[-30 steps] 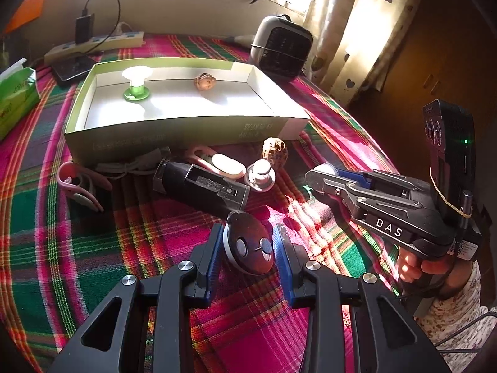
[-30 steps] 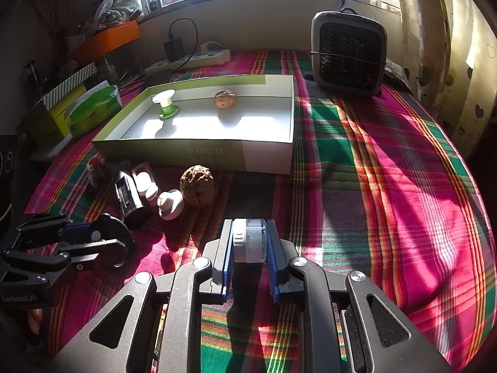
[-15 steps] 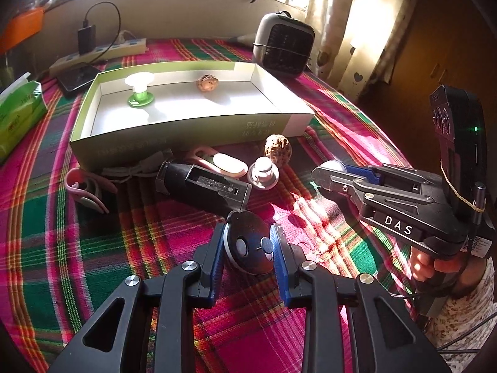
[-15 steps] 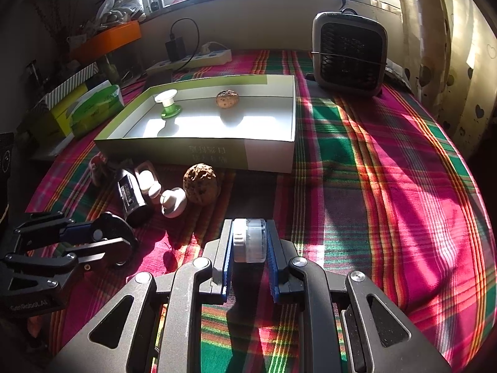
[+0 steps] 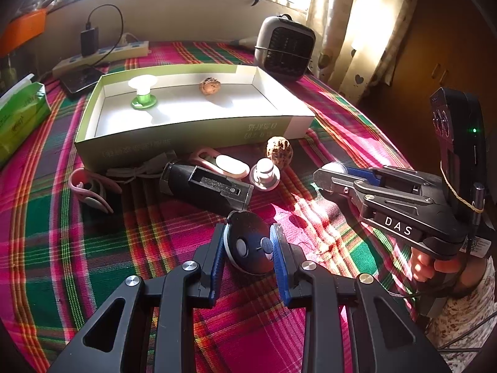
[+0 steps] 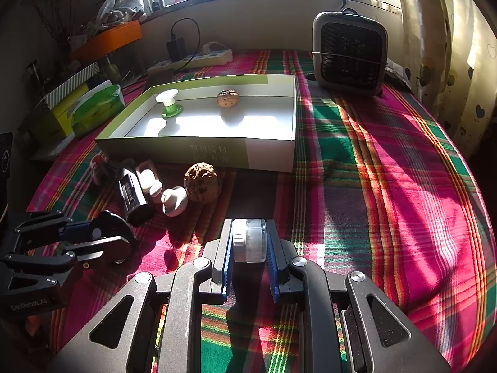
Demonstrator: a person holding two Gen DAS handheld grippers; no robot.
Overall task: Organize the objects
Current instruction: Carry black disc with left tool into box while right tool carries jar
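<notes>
My left gripper (image 5: 248, 248) is shut on a round black disc with two buttons (image 5: 250, 244), held above the plaid cloth. My right gripper (image 6: 249, 242) is shut on a small clear jar with a white lid (image 6: 249, 240); it also shows in the left wrist view (image 5: 334, 172). An open green-and-white box (image 5: 186, 143) holds a green spool (image 5: 143, 91) and a walnut (image 5: 210, 86). In front of the box lie a second walnut (image 5: 279, 149), a white knob (image 5: 265, 174), a black device (image 5: 206, 188), a pink-and-white clip (image 5: 222, 163) and a pink clip (image 5: 90, 188).
A small grey fan heater (image 5: 284, 48) stands behind the box at the right. A power strip with charger (image 5: 102, 52) and a phone (image 5: 82, 77) lie at the back left. A green tissue pack (image 5: 18, 115) lies at the left edge.
My left gripper has lifted and pulled back with the black disc, so the box and loose items look farther off. The right gripper holds the jar almost still.
</notes>
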